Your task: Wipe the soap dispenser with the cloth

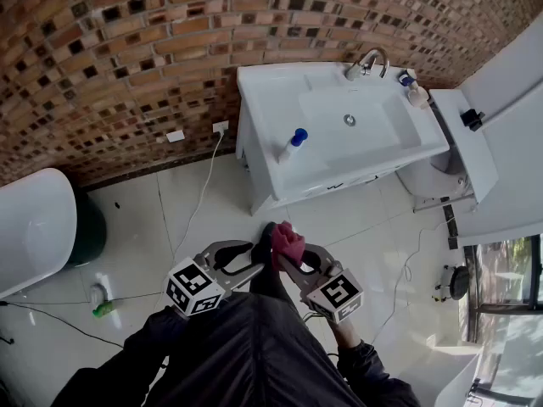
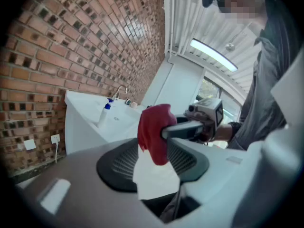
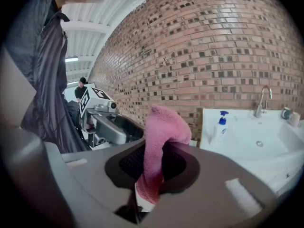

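Observation:
The soap dispenser, white with a blue pump, stands upright on the sink's left rim; it also shows as a small bottle in the left gripper view and as a bottle in the right gripper view. My right gripper is shut on a pink-red cloth, whose top folds over above the jaws. My left gripper is open just left of the cloth. In its own view the cloth hangs ahead of the spread jaws, untouched by them. Both grippers are held over the floor, well short of the sink.
The white sink cabinet stands against the brick wall, with a faucet and another small bottle at its back right. A white tub and a green bin are at the left. A cable runs across the tiled floor.

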